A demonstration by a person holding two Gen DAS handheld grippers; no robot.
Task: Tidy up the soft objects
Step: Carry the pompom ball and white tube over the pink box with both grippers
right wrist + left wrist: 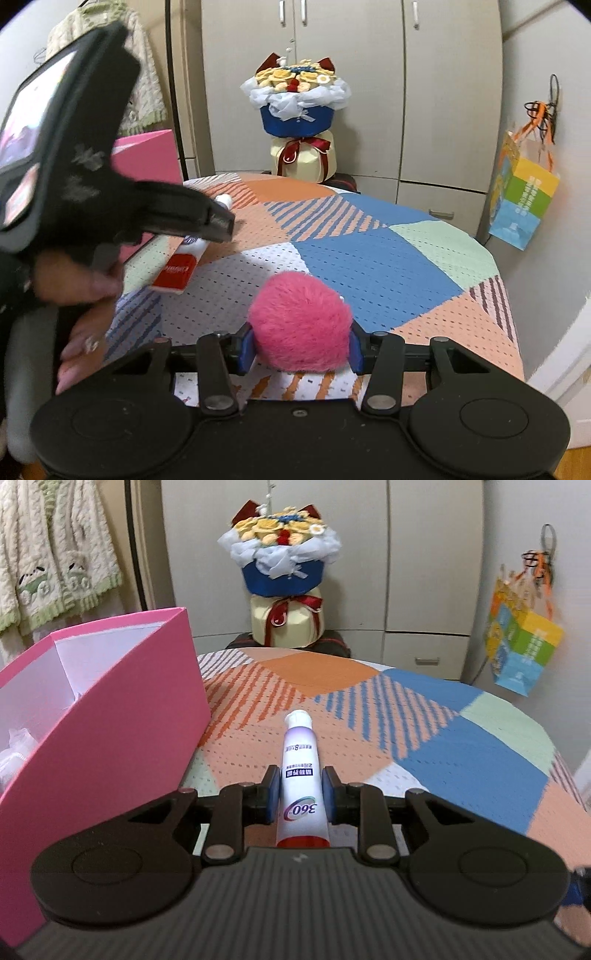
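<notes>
The open pink cardboard box is the landmark here, and the coming move turns on it: it stands just to the left of the left gripper, so that hand is much the nearer of the two.

The left jaws are closed on a white squeeze tube with a white cap and red crimped end. The tube's long axis runs straight ahead along the fingers, cap pointing forward and away, red end back toward the gripper body. It hangs clear above the patchwork-patterned table, beside the box's right wall. Getting it in looks like a lift and a swing left over the rim.

The right gripper sits well to the right of the box, its jaws pressed against both sides of a fluffy pink pompom ball, low over the table. The pompom is round, dense-furred, bulging above the pads.
</notes>
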